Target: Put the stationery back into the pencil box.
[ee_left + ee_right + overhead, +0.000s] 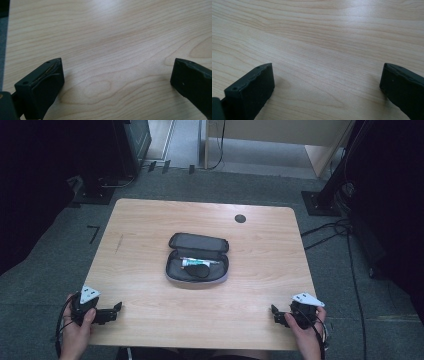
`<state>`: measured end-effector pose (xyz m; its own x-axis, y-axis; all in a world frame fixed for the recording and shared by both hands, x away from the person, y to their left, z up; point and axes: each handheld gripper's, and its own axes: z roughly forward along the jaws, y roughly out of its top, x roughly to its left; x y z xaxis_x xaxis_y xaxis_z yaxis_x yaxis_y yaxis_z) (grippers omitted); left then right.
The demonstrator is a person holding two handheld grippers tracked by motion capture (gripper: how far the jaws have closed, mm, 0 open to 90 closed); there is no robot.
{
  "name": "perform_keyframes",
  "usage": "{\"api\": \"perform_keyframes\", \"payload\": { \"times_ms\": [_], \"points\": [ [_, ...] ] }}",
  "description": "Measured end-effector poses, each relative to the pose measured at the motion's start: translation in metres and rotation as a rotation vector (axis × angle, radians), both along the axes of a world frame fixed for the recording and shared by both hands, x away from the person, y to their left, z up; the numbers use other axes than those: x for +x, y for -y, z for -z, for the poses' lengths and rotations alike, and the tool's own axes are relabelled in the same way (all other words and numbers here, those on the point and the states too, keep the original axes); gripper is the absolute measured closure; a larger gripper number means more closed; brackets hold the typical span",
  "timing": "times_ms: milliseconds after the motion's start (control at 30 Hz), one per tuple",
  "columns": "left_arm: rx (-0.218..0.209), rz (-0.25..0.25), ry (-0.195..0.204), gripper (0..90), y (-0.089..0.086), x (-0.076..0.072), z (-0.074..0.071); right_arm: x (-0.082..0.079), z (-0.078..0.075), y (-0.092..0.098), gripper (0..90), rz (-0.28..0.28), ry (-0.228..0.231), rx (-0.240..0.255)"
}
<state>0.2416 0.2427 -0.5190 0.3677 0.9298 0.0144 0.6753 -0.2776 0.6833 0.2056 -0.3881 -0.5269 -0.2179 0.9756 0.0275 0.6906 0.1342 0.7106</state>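
At the near edge of the wooden surface [150, 220] the left tongs [116, 309] rest in the person's left hand [77, 327] near the left corner, jaws spread wide over bare wood with nothing between them; the right tongs [275, 313], in the right hand [305, 330] near the right corner, are likewise released and empty. Farther off, at the middle of the surface and well apart from both, lies an open dark pouch [197, 257], lid folded back, holding a white and green tube [197, 262]; beyond it a small dark round cap [240, 218] sits near the far edge.
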Motion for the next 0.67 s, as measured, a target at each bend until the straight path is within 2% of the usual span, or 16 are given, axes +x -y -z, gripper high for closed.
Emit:
{"api": "perform_keyframes", "payload": {
  "times_ms": [367,667],
  "points": [
    [-0.002,-0.004,0.001,0.0,0.0003,0.0003,0.0002,0.0000,0.0000,-0.0002,0.0,0.000,0.000,-0.002],
    [-0.002,-0.028,-0.001,0.0,0.0066,0.0000,0.0001,0.0001,0.0000,0.0000,0.0,-0.001,0.001,-0.004]
  ]
}}
